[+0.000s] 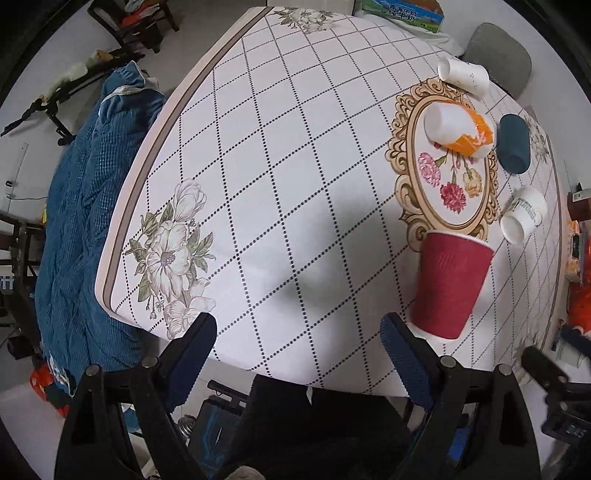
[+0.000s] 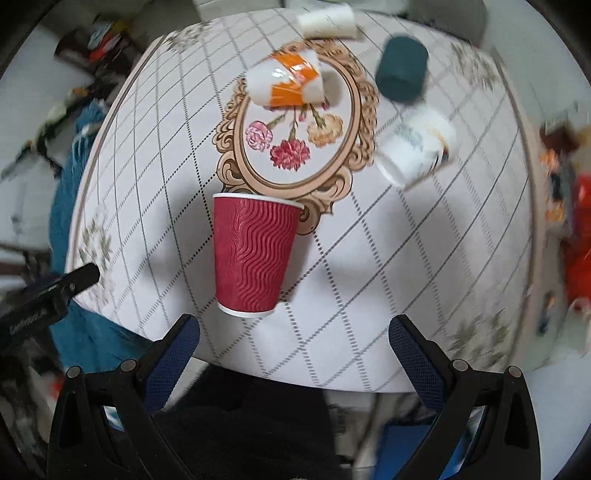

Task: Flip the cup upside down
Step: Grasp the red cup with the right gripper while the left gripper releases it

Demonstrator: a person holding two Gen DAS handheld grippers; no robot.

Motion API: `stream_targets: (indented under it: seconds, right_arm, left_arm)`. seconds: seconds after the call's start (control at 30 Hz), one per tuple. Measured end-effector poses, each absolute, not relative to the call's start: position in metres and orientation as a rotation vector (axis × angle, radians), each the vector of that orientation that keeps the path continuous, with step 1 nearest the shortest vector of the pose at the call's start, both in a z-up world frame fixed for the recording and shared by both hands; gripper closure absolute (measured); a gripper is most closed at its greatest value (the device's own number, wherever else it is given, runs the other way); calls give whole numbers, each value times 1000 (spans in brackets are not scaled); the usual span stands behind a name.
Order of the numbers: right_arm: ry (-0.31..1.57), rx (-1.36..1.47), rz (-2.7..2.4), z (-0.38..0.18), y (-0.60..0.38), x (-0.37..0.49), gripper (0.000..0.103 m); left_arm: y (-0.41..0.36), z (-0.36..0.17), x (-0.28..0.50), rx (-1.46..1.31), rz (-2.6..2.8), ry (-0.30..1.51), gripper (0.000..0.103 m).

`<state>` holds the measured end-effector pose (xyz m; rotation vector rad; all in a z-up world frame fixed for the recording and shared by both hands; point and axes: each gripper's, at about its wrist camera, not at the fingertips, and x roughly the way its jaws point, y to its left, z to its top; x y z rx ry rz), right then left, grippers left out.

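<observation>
Your red cup [image 2: 255, 254] is on the surface [image 1: 295, 166] just at the near tip of the ornate oval frame [image 2: 295, 122] printed on the cloth. In the right wrist view its wide rim points away from you, touching the frame's scrollwork, and its narrow white-edged base points back at you. From the way the whole side wall shows, I judge it may already be standing mouth-down, but with this lens I cannot rule out that it is lying on its side with its long axis running straight away from you.

Your right gripper [image 2: 293, 343] has its jaws spread wide with nothing between them. The cup sits just ahead of them, offset toward the left finger rather than centred. Your left gripper [image 1: 299, 343] is also wide apart and empty, and from there the cup [image 1: 450, 284] is off to the right, beside the right finger [image 1: 402, 354]. So the right hand is the one better lined up.

Beyond the frame, four more cups lie tipped over: an orange-and-white cup [image 2: 288, 79] on the frame's far half, a white cup [image 2: 328, 20] past that, a dark teal cup [image 2: 402, 70] to its right, and a printed white cup [image 2: 415, 147] off its right edge. If the red one is done, those are your next candidates.
</observation>
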<state>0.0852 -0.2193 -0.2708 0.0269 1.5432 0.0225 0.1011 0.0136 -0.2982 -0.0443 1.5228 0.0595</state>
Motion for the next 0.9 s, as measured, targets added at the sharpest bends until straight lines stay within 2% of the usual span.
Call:
stream_targets:
  seconds: [0.2, 0.4, 0.6, 0.73, 0.9]
  right_arm:
    - [1402, -629, 226, -255, -169, 85, 0]
    - [1197, -1240, 460, -272, -127, 70, 0]
    - [840, -1970, 808, -317, -115, 21, 0]
    - [582, -2313, 995, -343, -131, 2, 0]
    - [273, -2587, 1149, -366, -151, -8, 0]
  left_arm:
    - [24, -320, 93, -86, 67, 1547, 12]
    - [24, -340, 92, -108, 67, 1575, 12]
    - [18, -355, 93, -96, 75, 1557, 12]
    - [16, -367, 96, -86, 69, 1555, 12]
    - [24, -379, 98, -86, 84, 1570, 12]
